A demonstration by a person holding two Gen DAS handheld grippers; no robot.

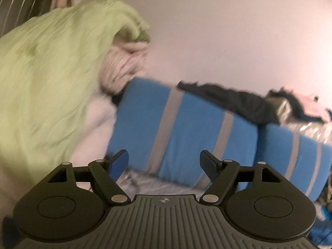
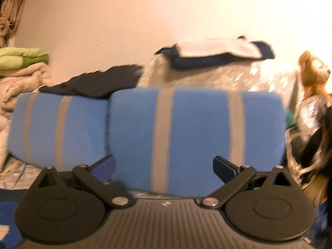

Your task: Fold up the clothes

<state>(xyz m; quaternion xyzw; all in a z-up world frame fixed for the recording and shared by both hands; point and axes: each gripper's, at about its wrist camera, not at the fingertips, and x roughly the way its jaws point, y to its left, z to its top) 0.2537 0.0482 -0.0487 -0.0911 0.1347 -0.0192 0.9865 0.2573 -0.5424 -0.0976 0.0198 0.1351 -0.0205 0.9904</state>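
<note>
My left gripper (image 1: 165, 164) stands open with nothing between its fingers, facing a blue cushion with grey stripes (image 1: 186, 132). A blurred light-green garment (image 1: 47, 72) fills the left of the left wrist view, apart from the gripper. Beside it lies a pale pink striped cloth (image 1: 122, 68). A dark garment (image 1: 230, 101) is draped on top of the cushions. My right gripper (image 2: 164, 166) is open too and holds nothing. It faces a blue striped cushion (image 2: 195, 132). The dark garment (image 2: 97, 83) lies behind the cushions, and a white and navy garment (image 2: 217, 51) lies farther back.
A second blue striped cushion (image 2: 60, 128) sits to the left. Folded green and beige cloths (image 2: 20, 66) are stacked at the far left. A shiny silver cover (image 2: 238, 76) lies behind the cushions. A brown stuffed toy (image 2: 313, 72) stands at the right. A plain wall is behind.
</note>
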